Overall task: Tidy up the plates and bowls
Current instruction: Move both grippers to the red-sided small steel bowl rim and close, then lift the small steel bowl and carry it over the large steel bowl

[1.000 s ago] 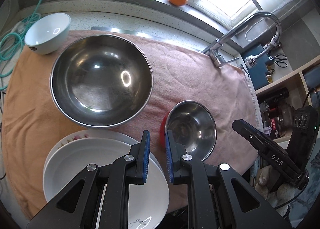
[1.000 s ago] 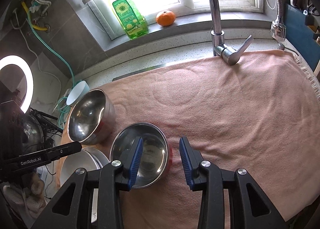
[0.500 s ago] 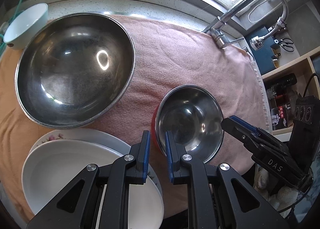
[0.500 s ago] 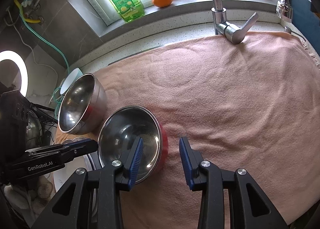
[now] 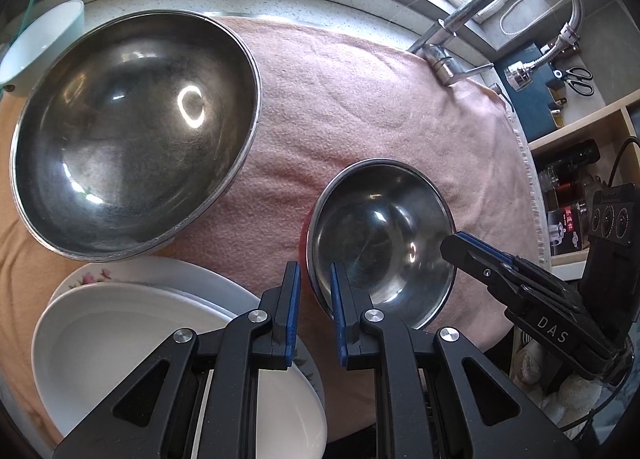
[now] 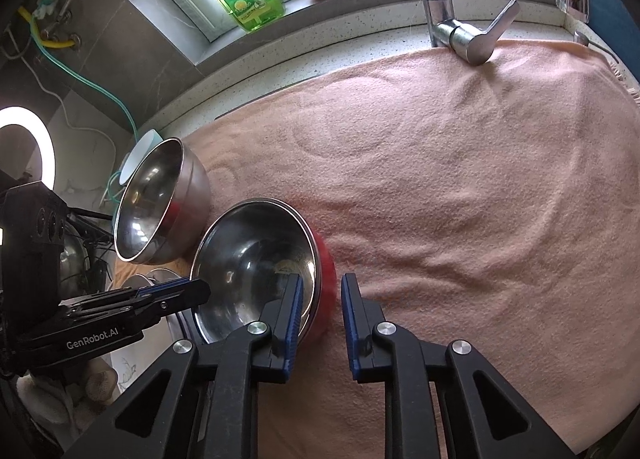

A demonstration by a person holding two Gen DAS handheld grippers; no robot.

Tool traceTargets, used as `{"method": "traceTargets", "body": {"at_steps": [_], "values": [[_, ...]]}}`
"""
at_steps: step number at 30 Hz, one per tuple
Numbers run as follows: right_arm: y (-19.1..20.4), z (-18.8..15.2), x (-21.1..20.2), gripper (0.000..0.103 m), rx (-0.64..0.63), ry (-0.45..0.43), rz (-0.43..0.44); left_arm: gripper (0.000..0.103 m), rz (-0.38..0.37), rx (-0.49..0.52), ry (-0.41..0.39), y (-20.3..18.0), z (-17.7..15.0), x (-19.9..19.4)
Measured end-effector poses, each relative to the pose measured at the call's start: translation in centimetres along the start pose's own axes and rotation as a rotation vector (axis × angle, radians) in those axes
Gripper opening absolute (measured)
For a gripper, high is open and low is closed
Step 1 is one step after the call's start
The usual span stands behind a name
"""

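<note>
Both grippers, left point(image 5: 314, 313) and right point(image 6: 319, 325), straddling opposite rims of small bowl point(image 5: 380, 239); right fingers closing on it, left clenched, for a level two-handed lift.

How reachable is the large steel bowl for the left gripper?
Probably yes, once freed: jaws of the left gripper straddle the rim of the small steel bowl and must lift off first. The large steel bowl sits uncovered beside it.

The left black two-finger gripper with blue pads point(image 5: 315, 315) pointed steeply down, its jaws narrowly apart astride a rim. The matching right gripper point(image 6: 319, 323) angled down likewise, jaws closing.
</note>
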State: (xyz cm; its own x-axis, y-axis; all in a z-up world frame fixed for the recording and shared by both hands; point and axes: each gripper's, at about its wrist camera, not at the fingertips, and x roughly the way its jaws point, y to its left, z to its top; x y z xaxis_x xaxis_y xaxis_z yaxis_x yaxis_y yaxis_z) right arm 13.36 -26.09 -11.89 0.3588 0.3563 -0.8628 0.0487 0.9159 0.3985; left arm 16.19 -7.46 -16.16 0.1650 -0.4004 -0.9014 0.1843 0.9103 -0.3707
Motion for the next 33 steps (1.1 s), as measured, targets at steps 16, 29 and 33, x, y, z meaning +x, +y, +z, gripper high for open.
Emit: {"method": "traceTargets", "body": {"at_steps": [16,29,33], "values": [[0.3,-0.1,0.2,0.008,0.006,0.011,0.0,0.013,0.012,0.02,-0.006,-0.5,-0.2,0.1],[1.5,0.3,-1.6,0.007,0.001,-0.022,-0.01,0.013,-0.029,0.008,-0.036,-0.4,-0.1,-1.6],[2.5,0.8,-2.4,0.008,-0.02,-0.037,-0.01,0.013,-0.035,-0.002,-0.064,-0.1,0.1,-2.6]]}}
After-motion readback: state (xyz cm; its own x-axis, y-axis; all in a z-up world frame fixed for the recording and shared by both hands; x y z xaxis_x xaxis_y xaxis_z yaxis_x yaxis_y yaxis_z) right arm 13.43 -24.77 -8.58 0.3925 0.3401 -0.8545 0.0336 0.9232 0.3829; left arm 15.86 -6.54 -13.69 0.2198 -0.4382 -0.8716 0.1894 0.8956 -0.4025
